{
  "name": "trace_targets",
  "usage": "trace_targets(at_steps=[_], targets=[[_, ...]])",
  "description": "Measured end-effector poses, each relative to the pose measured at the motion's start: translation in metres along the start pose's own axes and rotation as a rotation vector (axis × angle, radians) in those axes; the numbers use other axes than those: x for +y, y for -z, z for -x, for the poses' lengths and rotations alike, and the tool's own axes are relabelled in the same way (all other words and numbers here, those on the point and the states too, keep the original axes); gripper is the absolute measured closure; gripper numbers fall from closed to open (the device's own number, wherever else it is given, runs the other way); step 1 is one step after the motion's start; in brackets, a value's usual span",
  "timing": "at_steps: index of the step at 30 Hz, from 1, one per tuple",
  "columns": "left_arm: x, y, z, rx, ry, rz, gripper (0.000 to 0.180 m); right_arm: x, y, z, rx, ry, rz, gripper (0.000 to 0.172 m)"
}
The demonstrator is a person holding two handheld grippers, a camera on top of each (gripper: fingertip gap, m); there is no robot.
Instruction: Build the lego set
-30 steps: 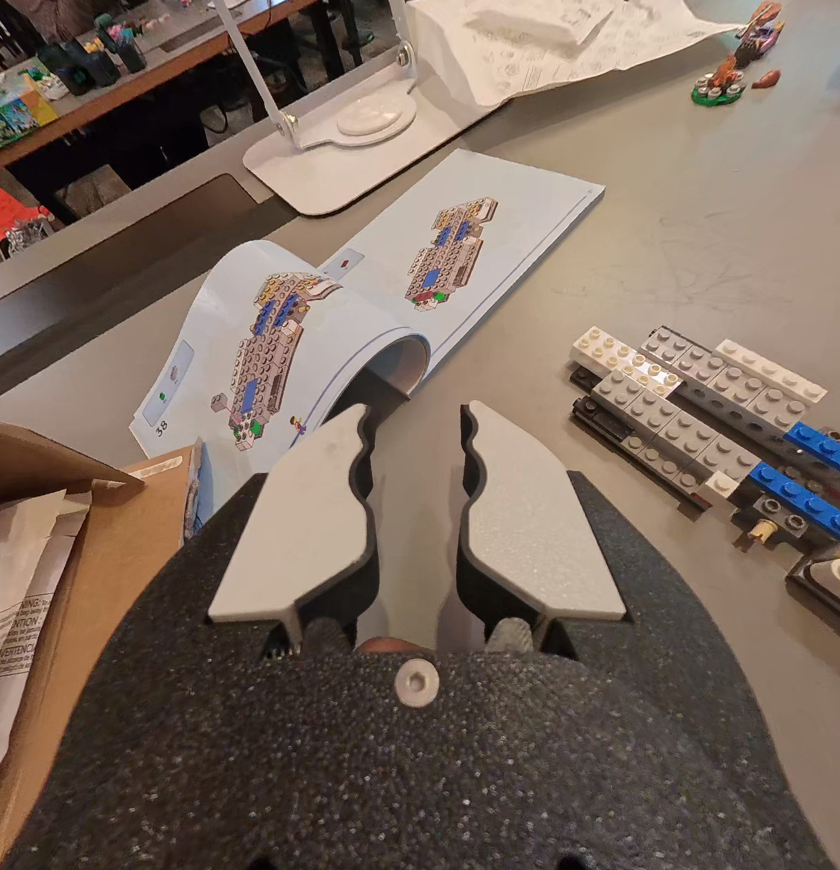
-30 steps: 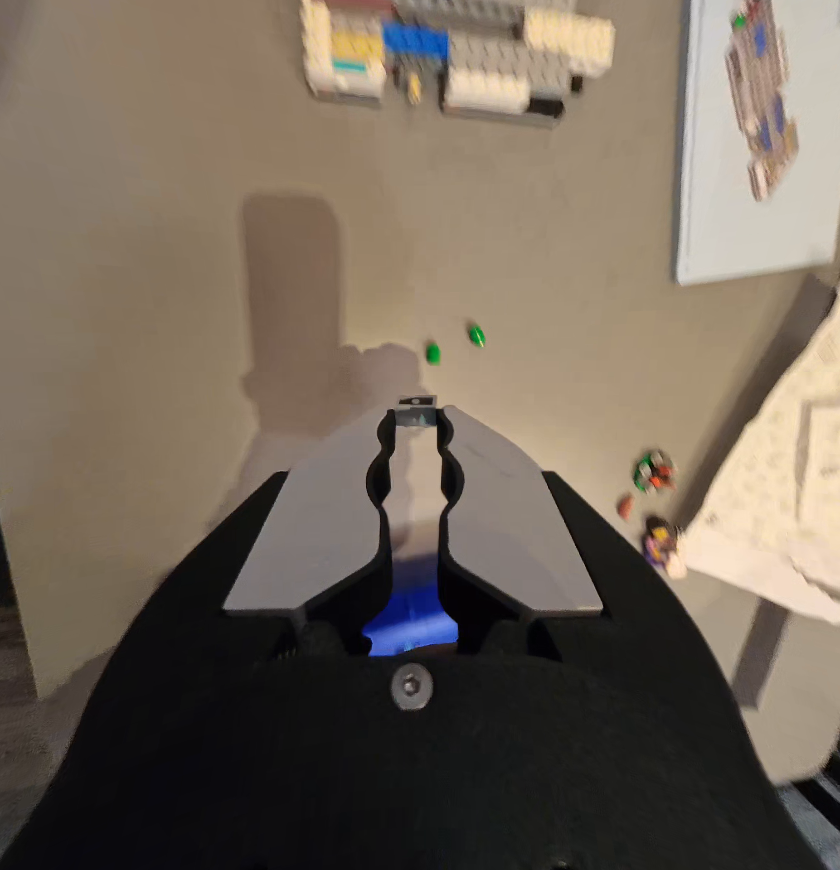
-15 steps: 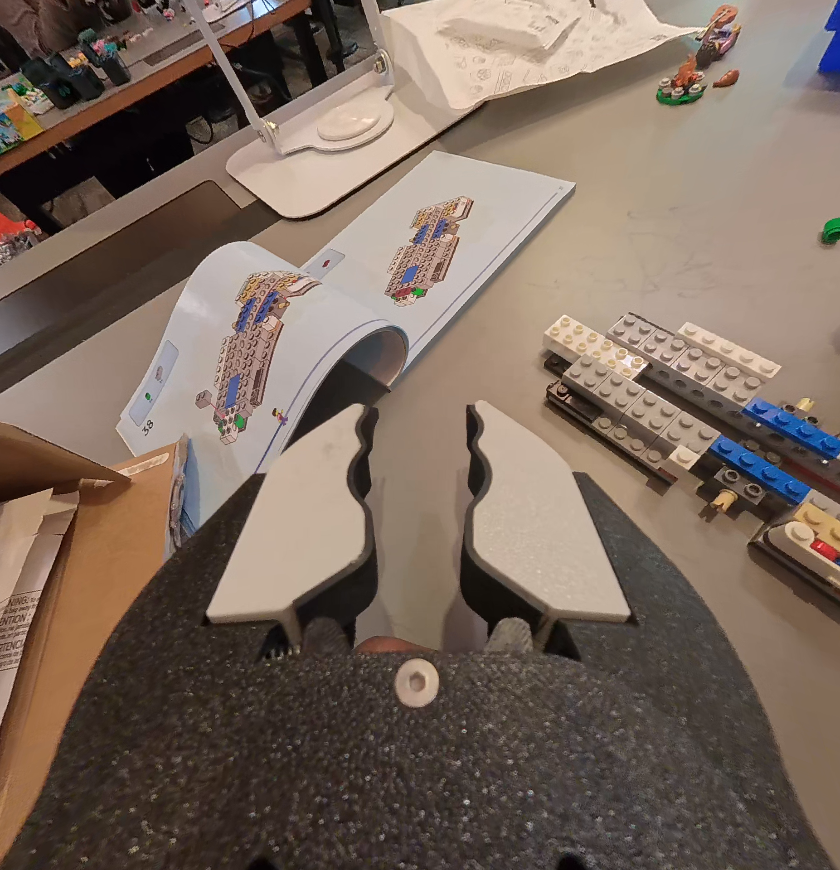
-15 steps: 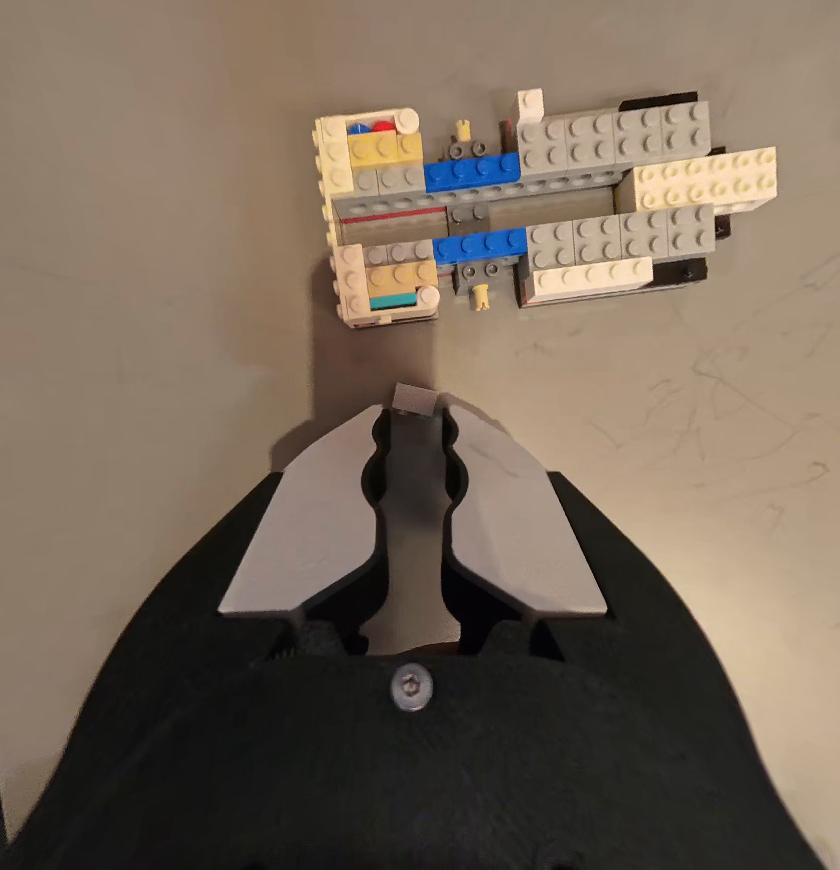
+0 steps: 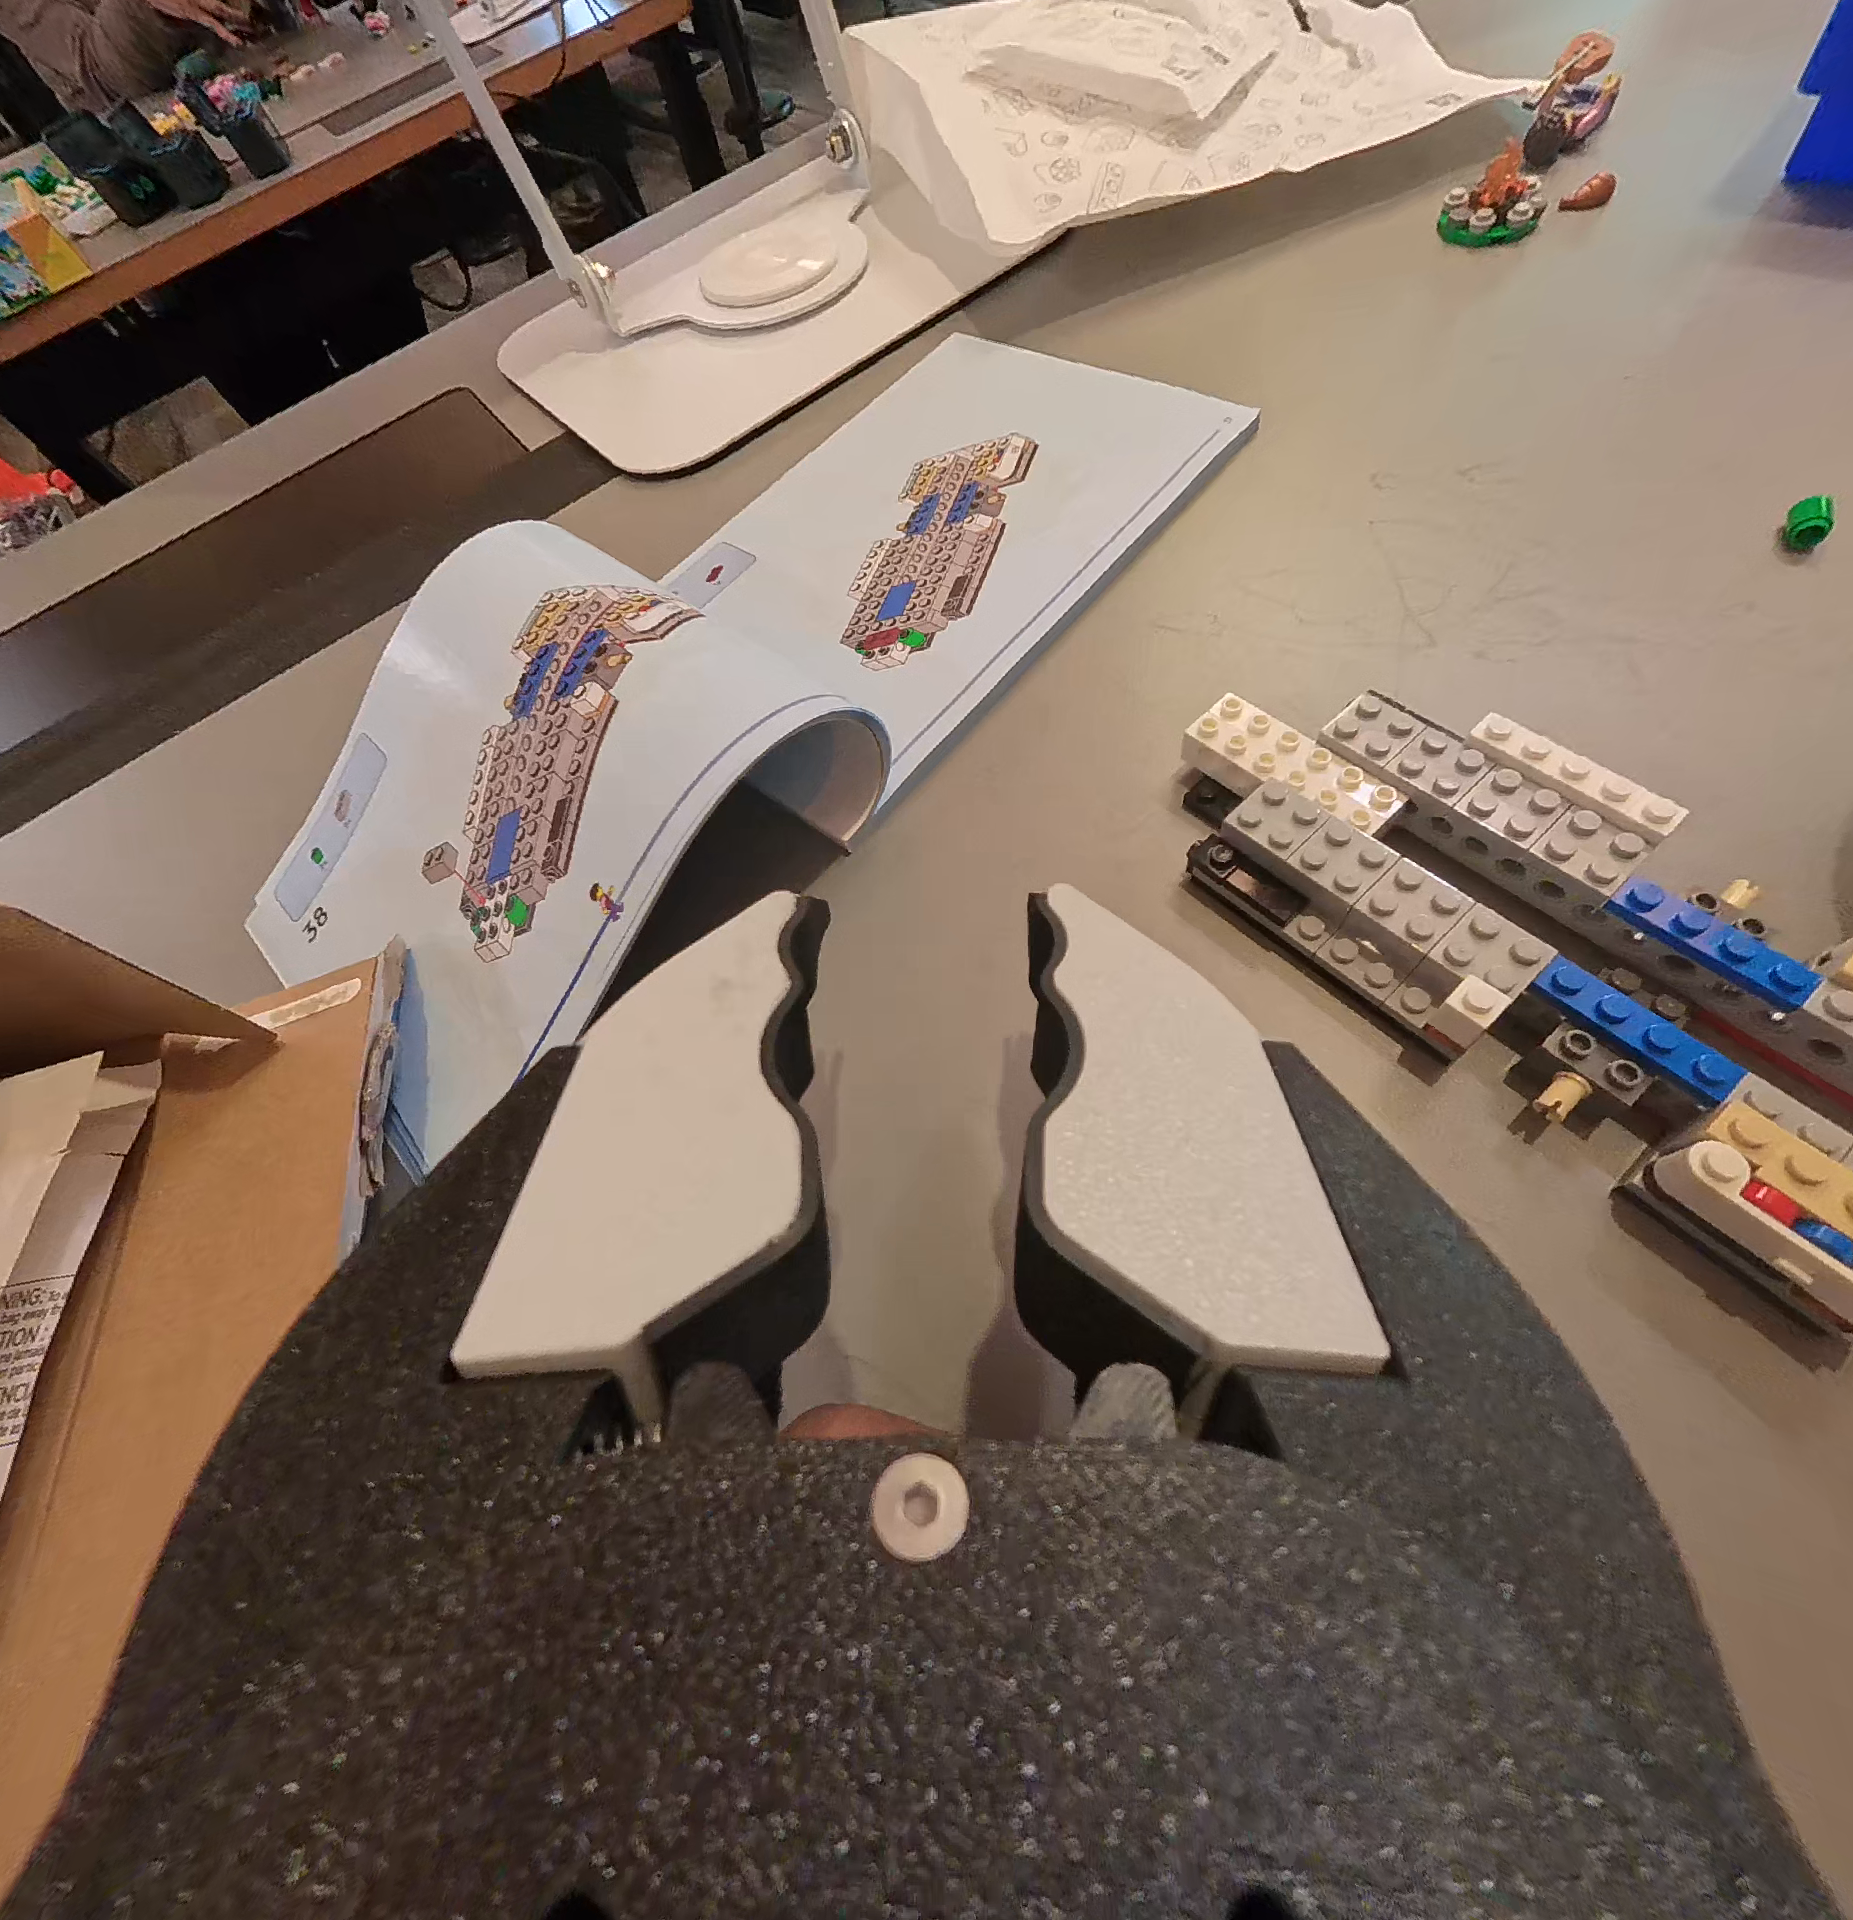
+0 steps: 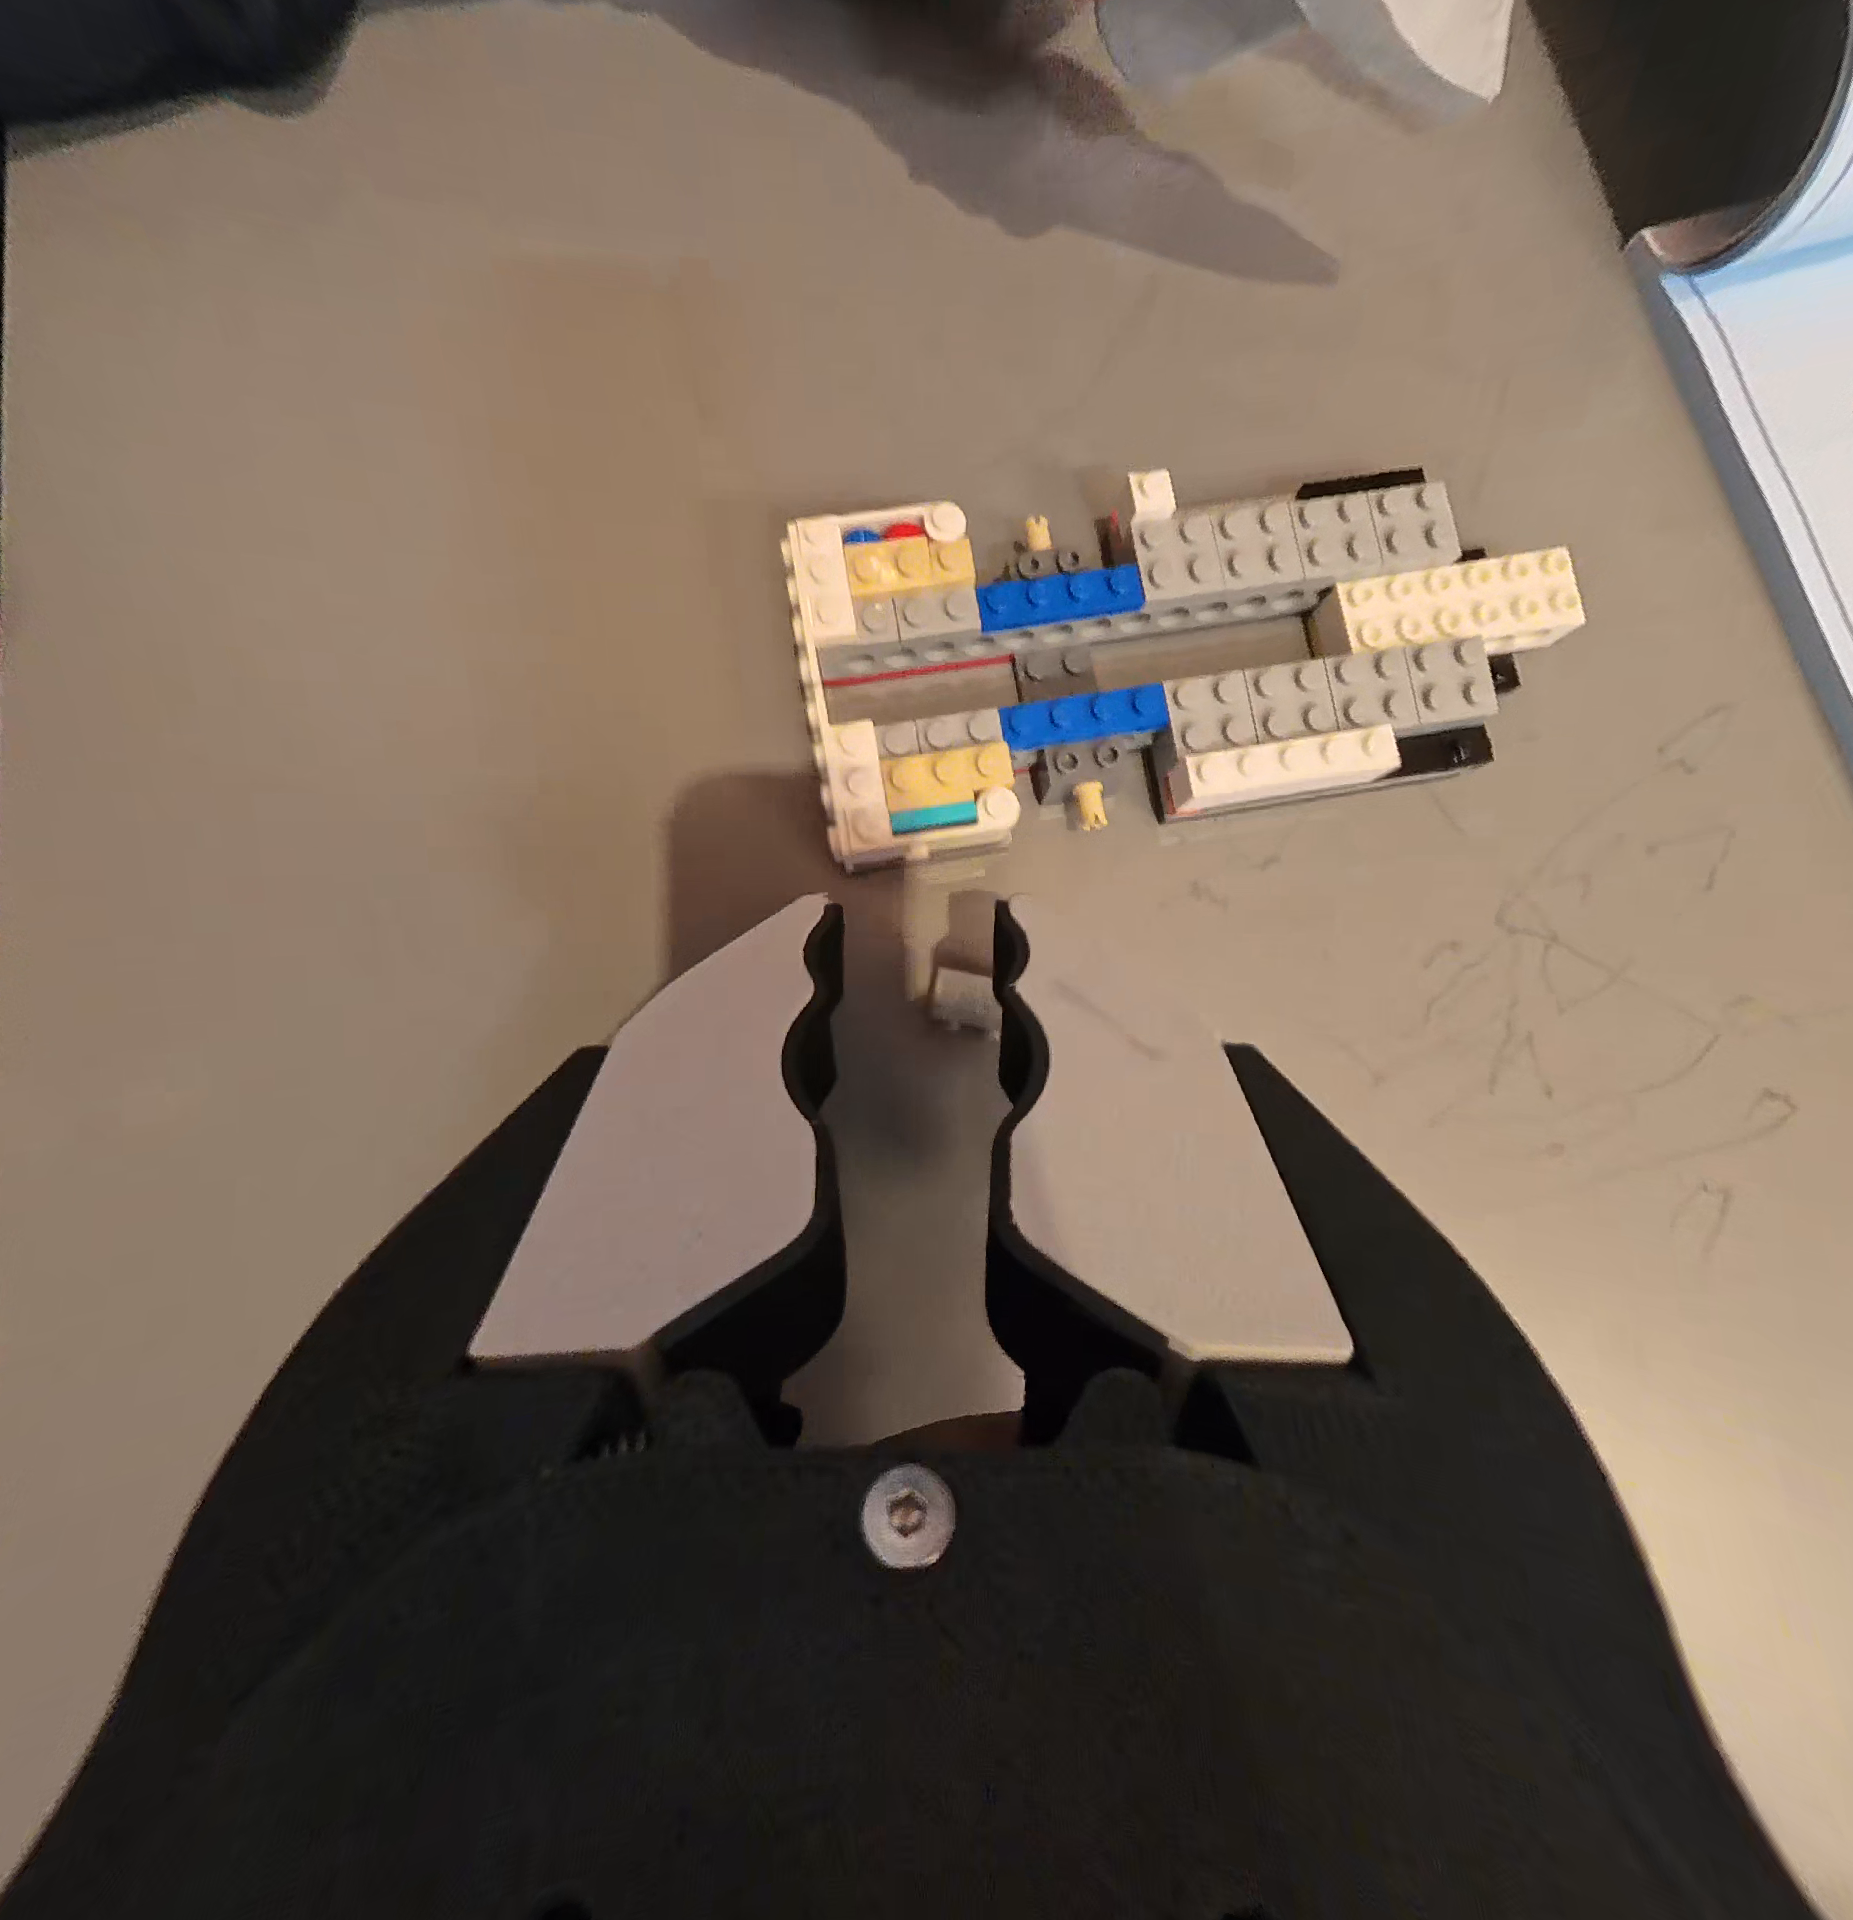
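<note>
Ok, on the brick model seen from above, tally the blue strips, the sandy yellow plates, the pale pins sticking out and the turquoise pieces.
Blue strips: 2
Sandy yellow plates: 2
Pale pins: 2
Turquoise pieces: 1
Total: 7

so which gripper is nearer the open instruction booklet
Left. The left gripper sits right beside the booklet, its curled page just off the left fingertip. The right gripper is by the brick model, with the booklet only at the view's far right edge.
</note>
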State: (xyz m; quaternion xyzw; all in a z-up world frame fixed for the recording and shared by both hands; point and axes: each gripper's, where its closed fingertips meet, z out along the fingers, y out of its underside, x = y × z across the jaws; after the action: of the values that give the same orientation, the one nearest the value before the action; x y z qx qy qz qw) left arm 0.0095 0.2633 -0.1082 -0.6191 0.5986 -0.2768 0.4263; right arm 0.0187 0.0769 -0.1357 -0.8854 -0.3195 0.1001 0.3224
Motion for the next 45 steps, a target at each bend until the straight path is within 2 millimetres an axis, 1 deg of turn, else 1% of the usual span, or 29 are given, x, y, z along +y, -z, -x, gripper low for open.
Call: trace_targets(at_steps=[4,9,12,14,15,17,20,21,22,24,30,32,33,35,36,39,42,45], targets=[[-0.001,0.001,0.003,0.015,0.042,-0.015,0.142,-0.01,-0.009,0.011,-0.016,-0.012,-0.008,0.144],[0.001,0.001,0.003,0.029,0.047,-0.003,0.142,-0.037,-0.026,0.031,-0.075,-0.032,-0.069,0.144],[0.003,0.002,0.001,0.033,0.042,0.016,0.142,-0.047,-0.034,0.034,-0.073,-0.028,-0.095,0.144],[0.004,0.003,-0.001,0.037,0.04,0.021,0.142,-0.048,-0.03,0.025,-0.042,-0.033,-0.11,0.144],[0.003,0.004,-0.002,0.042,0.039,0.019,0.142,-0.047,-0.025,0.016,-0.012,-0.039,-0.114,0.144],[0.0,0.006,-0.006,0.056,0.035,0.014,0.141,-0.042,-0.013,-0.012,0.072,-0.074,-0.123,0.144],[-0.003,0.007,-0.014,0.088,0.021,0.009,0.139,-0.027,0.0,-0.051,0.186,-0.156,-0.11,0.138],[-0.003,0.008,-0.017,0.102,0.018,0.008,0.139,-0.02,0.002,-0.059,0.216,-0.172,-0.091,0.136],[-0.003,0.008,-0.019,0.114,0.016,0.008,0.138,-0.014,0.002,-0.063,0.23,-0.182,-0.07,0.133],[-0.003,0.007,-0.023,0.127,0.009,0.01,0.138,-0.008,-0.003,-0.062,0.219,-0.188,-0.044,0.13],[-0.003,0.008,-0.026,0.128,-0.007,0.017,0.137,-0.004,-0.015,-0.048,0.185,-0.138,-0.002,0.13],[-0.006,0.009,-0.026,0.12,-0.015,0.011,0.137,-0.005,-0.017,-0.037,0.134,-0.117,0.004,0.132],[-0.008,0.01,-0.026,0.117,-0.018,0.004,0.138,-0.006,-0.018,-0.031,0.105,-0.106,0.001,0.131],[-0.011,0.012,-0.026,0.115,-0.018,-0.008,0.138,-0.01,-0.018,-0.014,0.009,-0.084,-0.016,0.135],[-0.012,0.013,-0.026,0.116,-0.015,-0.014,0.138,-0.013,-0.016,-0.01,-0.017,-0.085,-0.03,0.136],[-0.015,0.015,-0.027,0.124,-0.006,-0.025,0.138,-0.018,-0.008,-0.023,0.021,-0.117,-0.075,0.136],[-0.018,0.018,-0.031,0.15,-0.003,-0.038,0.138,-0.012,-0.004,-0.038,0.062,-0.146,-0.084,0.136],[-0.018,0.02,-0.038,0.193,-0.005,-0.038,0.138,-0.005,-0.007,-0.053,0.126,-0.154,-0.073,0.131]])
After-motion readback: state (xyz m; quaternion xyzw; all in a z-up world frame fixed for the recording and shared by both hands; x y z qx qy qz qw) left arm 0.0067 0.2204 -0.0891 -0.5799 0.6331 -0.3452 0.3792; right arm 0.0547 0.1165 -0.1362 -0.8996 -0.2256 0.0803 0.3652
